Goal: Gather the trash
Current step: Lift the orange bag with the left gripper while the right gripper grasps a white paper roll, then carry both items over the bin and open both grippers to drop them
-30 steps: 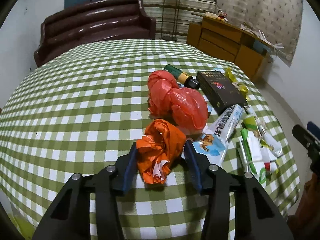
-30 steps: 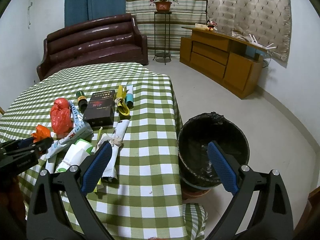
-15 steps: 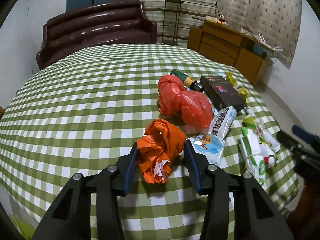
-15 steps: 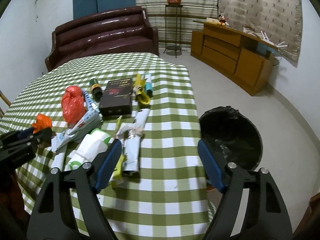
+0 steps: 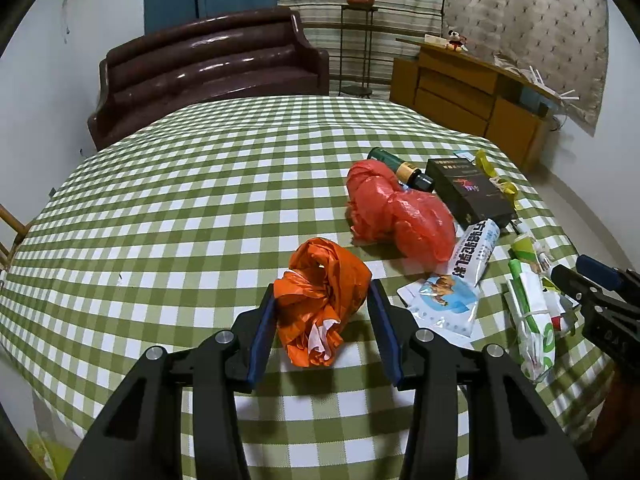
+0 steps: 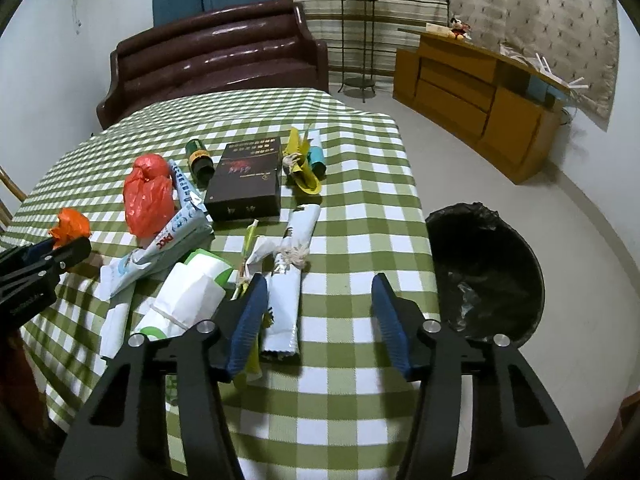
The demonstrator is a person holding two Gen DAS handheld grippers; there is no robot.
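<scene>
Green-and-white checked tablecloth (image 5: 180, 208) fills most of both views, with a brown sofa (image 5: 208, 68) behind it at the upper left. In the left wrist view, bottom centre, the left gripper (image 5: 324, 304) has its blue pads (image 5: 262, 330) pressed on either side of a crumpled orange bag (image 5: 320, 296) sitting on the cloth. Just right of that there's a red bag (image 5: 396, 208), then a black box (image 5: 468, 192) and a heap of wrappers (image 5: 532, 312) near the right edge. In the right wrist view the right gripper (image 6: 316, 316) is partway open and closing over bare cloth, nothing between its jaws, a white wrapper (image 6: 286, 292) just left of it. A black bin (image 6: 488, 268) stands on the floor at the right.
</scene>
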